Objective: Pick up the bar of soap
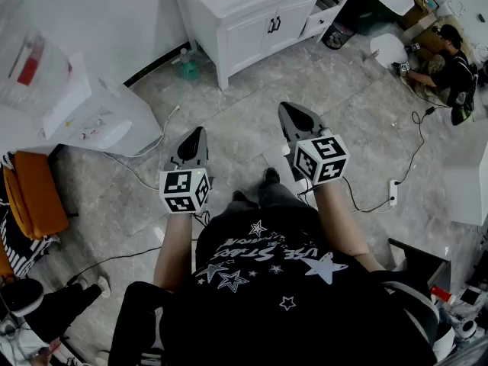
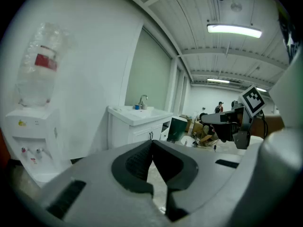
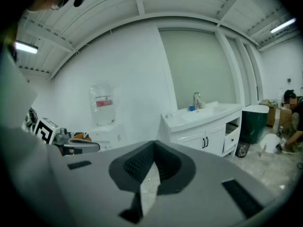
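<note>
I cannot make out a bar of soap in any view. A white vanity (image 1: 252, 2) with a sink stands ahead across the floor; it also shows in the left gripper view (image 2: 137, 118) and the right gripper view (image 3: 203, 121), with a faucet (image 3: 196, 99) and a small blue item (image 3: 191, 108) beside it. My left gripper (image 1: 196, 133) is held in the air over the grey floor, its jaws shut and nothing between them (image 2: 152, 142). My right gripper (image 1: 287, 107) hangs a little farther forward, also shut and empty (image 3: 154, 143). Both are far short of the vanity.
A water dispenser (image 1: 99, 117) stands at the left wall, an orange chair (image 1: 34, 193) nearer left. A green bottle (image 1: 188, 67) sits on the floor by the vanity. Cables and a power strip (image 1: 393, 191) lie at right. A person (image 1: 451, 67) crouches far right near a dark green bin (image 3: 254, 122).
</note>
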Available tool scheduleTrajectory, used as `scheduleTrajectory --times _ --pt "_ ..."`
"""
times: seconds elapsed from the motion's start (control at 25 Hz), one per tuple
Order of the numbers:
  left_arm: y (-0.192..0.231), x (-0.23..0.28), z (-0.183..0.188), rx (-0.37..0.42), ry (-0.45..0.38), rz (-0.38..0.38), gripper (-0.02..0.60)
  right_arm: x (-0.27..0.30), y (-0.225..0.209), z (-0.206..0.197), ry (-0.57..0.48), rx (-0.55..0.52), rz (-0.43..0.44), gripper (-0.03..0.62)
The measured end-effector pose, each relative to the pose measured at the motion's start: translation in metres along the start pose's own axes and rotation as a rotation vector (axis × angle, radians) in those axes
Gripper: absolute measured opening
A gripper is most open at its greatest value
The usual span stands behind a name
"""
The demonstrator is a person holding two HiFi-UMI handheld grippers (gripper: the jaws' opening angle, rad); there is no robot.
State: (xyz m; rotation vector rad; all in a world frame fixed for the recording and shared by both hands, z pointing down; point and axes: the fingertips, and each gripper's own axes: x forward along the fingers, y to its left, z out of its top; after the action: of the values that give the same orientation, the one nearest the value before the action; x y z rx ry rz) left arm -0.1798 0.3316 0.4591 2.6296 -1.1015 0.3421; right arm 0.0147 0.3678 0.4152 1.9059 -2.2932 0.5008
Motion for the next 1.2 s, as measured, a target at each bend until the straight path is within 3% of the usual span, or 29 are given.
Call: scheduleTrajectory --times 0.24,0.4,0.92,1.2 --pt "-0.013 -0.006 -0.004 0.019 0.007 -0.025 0.009 -0.008 0.001 -0.005 0.000 0.009 -0.007 0.006" --pt "-0.019 -0.008 -0.006 -0.032 0.009 -0.055 0.009 -0.009 0.001 -0.006 0.001 0.013 -0.007 0.006" --pt "-0.003 -0.022 -0.006 -0.006 -0.002 -0.020 0.009 0.006 0.005 -0.009 -0.023 0.056 -0.019 0.008" --pt "0.016 -0.020 -0.001 -0.012 0.005 0.002 0.009 0.030 0.008 -0.001 -0.004 0.039 0.016 0.155"
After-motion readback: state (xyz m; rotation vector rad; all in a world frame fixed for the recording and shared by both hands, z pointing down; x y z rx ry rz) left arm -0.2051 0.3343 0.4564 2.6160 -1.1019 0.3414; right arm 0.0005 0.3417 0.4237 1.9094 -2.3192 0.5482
